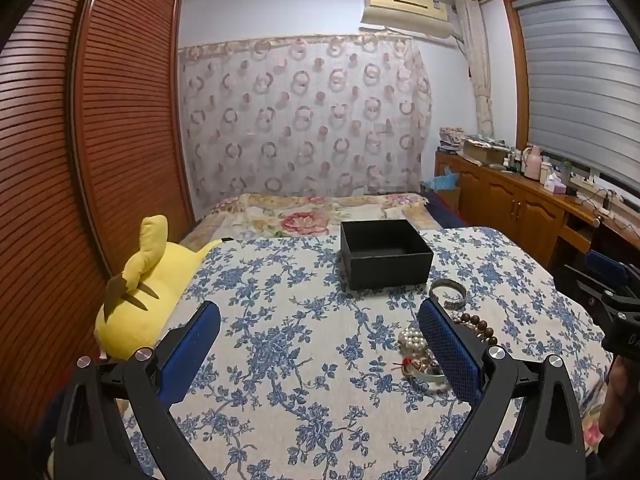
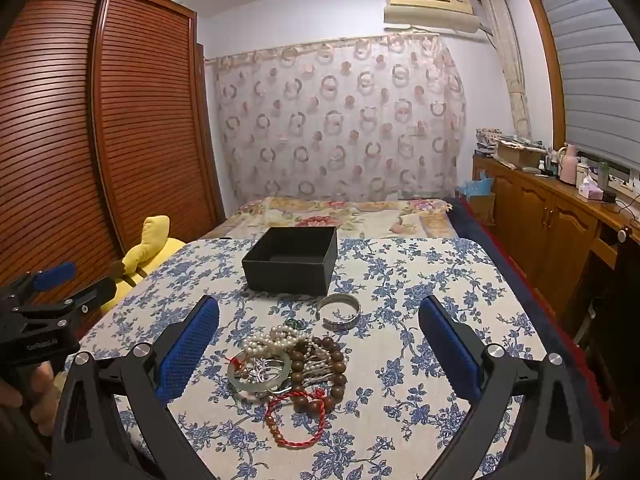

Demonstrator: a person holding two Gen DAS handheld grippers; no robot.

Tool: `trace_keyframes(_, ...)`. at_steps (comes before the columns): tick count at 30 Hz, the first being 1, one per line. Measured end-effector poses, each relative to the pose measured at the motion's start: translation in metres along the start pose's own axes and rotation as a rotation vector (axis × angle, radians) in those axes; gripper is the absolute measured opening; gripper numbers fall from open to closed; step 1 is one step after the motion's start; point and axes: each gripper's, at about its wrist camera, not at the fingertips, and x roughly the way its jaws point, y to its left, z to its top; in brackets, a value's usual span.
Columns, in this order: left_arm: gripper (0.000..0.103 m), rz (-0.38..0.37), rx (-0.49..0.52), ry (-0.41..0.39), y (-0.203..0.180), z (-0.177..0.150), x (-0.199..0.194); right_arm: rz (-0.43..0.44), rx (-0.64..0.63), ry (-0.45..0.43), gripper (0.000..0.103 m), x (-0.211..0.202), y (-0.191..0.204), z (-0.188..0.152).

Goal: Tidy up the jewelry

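An open black box [image 1: 384, 254] [image 2: 291, 260] stands on a table with a blue-flowered cloth [image 1: 288, 344] [image 2: 404, 360]. In front of it lies a silver bangle [image 2: 339, 311] [image 1: 449, 292]. Nearer lies a heap of jewelry [image 2: 292, 364]: a pearl strand [image 2: 272, 338] [image 1: 412, 340], brown wooden beads [image 2: 320, 376] [image 1: 476, 326], a pale jade bangle [image 2: 259, 372] and a red cord bracelet [image 2: 294, 420]. My right gripper [image 2: 320, 320] is open and empty, its jaws to either side of the heap. My left gripper [image 1: 320, 320] is open and empty, left of the heap, which its right finger [image 1: 448, 352] partly hides.
A yellow plush toy [image 1: 140, 296] [image 2: 150, 248] lies at the table's left edge. A bed with a floral cover [image 1: 320, 212] is behind the table. A wooden wardrobe [image 1: 80, 160] stands left, a wooden cabinet [image 2: 552, 216] with clutter right.
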Motion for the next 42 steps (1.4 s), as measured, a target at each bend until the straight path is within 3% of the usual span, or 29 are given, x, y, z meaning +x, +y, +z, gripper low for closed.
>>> trace_keyframes(42, 0.096, 0.000, 0.004, -0.008, -0.003, 0.008, -0.007, 0.002, -0.001, -0.003, 0.101, 0.000, -0.002, -0.002)
